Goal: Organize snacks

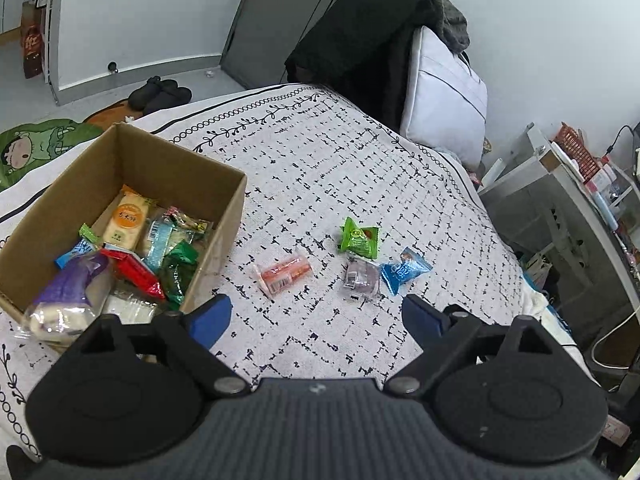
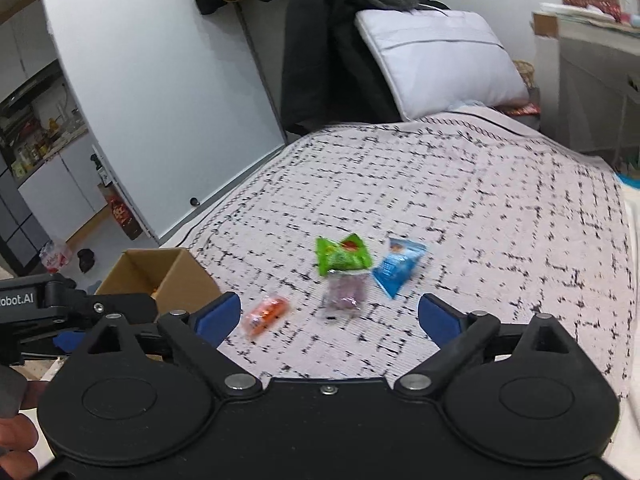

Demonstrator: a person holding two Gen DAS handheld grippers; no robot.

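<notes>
Pillow and dark clothes sit beyond the snacks.

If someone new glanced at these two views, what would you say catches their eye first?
Most likely the four bright snack packets lying loose mid-bed: a green packet, a blue packet, a purple packet between and just in front of them, and an orange packet lying apart, toward the box. Next, the open cardboard box at the left, already holding a jumble of colourful snacks.
</notes>
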